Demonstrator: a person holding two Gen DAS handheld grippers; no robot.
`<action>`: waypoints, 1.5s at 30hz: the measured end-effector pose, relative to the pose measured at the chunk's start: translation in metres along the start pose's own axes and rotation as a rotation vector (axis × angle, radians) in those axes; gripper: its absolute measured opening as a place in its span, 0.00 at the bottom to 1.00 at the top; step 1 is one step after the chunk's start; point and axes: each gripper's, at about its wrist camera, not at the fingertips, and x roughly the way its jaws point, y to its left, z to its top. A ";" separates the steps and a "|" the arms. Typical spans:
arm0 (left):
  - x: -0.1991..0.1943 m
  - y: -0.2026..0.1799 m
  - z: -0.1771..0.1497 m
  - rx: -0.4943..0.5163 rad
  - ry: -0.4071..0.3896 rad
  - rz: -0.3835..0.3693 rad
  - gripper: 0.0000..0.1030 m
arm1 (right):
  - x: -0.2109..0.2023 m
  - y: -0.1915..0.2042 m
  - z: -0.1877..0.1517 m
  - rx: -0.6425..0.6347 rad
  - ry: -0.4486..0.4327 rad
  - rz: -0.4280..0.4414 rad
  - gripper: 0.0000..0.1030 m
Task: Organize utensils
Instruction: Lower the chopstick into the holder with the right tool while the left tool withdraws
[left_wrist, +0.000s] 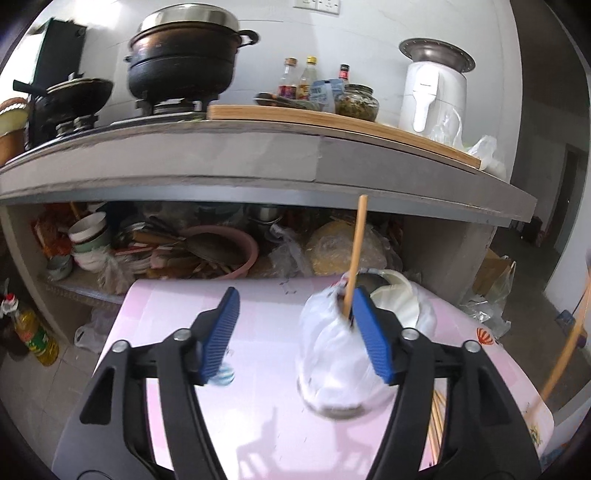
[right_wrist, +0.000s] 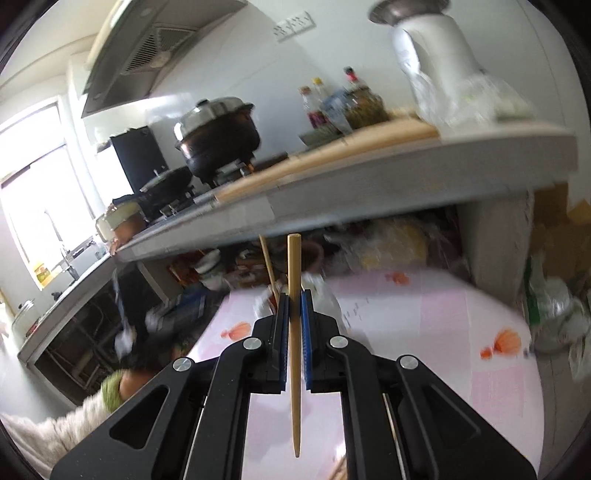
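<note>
On the pink table (left_wrist: 258, 406) stands a clear glass jar (left_wrist: 336, 369) lined with a white plastic bag. One wooden chopstick (left_wrist: 355, 254) stands upright in it. My left gripper (left_wrist: 295, 295) is open around the jar, which sits close to the right blue pad (left_wrist: 373, 343); the chopstick rises just beside that pad. More chopsticks (left_wrist: 437, 417) lie on the table under the right finger. My right gripper (right_wrist: 294, 295) is shut on a single wooden chopstick (right_wrist: 295, 369), held upright with its thin tip down. The jar's chopstick (right_wrist: 267, 266) shows blurred behind it.
A grey counter (left_wrist: 258, 162) runs above, with a black pot (left_wrist: 184, 55), a cutting board (left_wrist: 332, 122), bottles (left_wrist: 306, 79) and a white appliance (left_wrist: 432, 96). The shelf beneath holds bowls (left_wrist: 88, 236) and a pink basin (left_wrist: 221, 251). An oil bottle (left_wrist: 37, 336) stands on the floor. A sleeve (right_wrist: 55, 435) shows at lower left.
</note>
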 end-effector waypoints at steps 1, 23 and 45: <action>-0.011 0.007 -0.007 -0.013 0.000 0.003 0.65 | 0.003 0.004 0.012 -0.012 -0.011 0.013 0.07; -0.085 0.108 -0.098 -0.176 0.098 0.160 0.77 | 0.163 0.040 0.087 -0.150 -0.051 0.009 0.07; -0.084 0.099 -0.096 -0.166 0.097 0.153 0.77 | 0.214 0.027 0.019 -0.119 0.170 0.046 0.07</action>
